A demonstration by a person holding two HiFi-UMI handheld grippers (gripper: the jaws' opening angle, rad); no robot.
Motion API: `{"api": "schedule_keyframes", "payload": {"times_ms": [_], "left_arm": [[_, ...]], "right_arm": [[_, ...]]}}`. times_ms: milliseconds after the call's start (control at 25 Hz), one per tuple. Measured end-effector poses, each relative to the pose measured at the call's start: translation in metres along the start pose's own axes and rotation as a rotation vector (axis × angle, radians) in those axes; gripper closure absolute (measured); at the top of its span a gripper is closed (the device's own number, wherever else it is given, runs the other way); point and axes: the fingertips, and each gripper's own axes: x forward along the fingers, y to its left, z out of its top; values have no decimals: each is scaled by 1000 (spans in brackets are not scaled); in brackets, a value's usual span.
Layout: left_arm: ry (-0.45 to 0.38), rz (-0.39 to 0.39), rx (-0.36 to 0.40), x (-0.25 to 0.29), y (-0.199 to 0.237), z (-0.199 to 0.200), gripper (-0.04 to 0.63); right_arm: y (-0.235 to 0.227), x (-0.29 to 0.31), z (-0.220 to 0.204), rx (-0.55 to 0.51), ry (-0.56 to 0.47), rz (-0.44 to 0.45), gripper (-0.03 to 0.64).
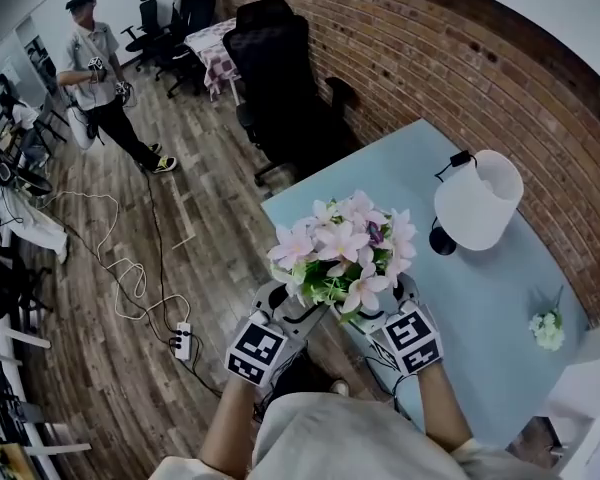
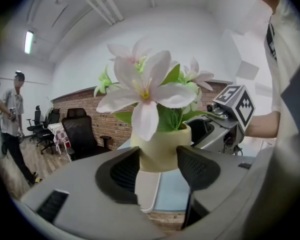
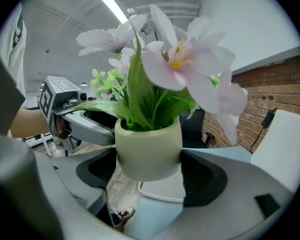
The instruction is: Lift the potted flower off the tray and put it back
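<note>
Since two grippers are sharing one smooth round pot, what I'd worry about is the pair drifting out of step. If one hand goes faster or tips, the potted flower could twist or slide down out of the pinch. It looks to hang near the table's front edge with bare floor showing under it, so a slip might miss the tray altogether. The blooms also hide the base from the head view, so lining it up again is partly blind.

Grip-wise, the left gripper has its fingers spread wide and pressed on either side of the cream pot, low on its wall. The right gripper does the same from the opposite side, fingers hugging the pot's lower half. Neither looks loose to me, and the pot sits upright.

Just below and beyond it is the white tray on the pale blue table, with the pot lifted clear of it. Further back on the table there's a white lamp, then a black office chair by the brick wall. A person stands way off across the room.
</note>
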Motion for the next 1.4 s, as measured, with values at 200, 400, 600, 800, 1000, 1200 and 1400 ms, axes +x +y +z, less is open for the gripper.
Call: {"api": "schedule_keyframes", "payload": {"times_ms": [200, 400, 600, 800, 1000, 1200, 1400], "left_arm": [[25, -22, -16, 24, 29, -25, 330], [91, -38, -30, 52, 58, -56, 331], [111, -77, -85, 79, 84, -75, 331], [101, -117, -133, 101, 106, -93, 331], [133, -165, -157, 126, 125, -117, 330], [169, -212, -235, 143, 137, -141, 331], [187, -242, -277, 156, 143, -160, 330]], "right_arm": [[-17, 38, -11, -31, -17, -17, 190], [-34, 81, -33, -12, -2, -28, 189], [-53, 112, -45, 44, 18, -25, 189], [-68, 138, -54, 37, 41, -33, 195], [-83, 167, -76, 79, 94, -49, 196], [-89, 188, -97, 136, 142, -49, 198], [-94, 201, -115, 156, 183, -56, 198]]}}
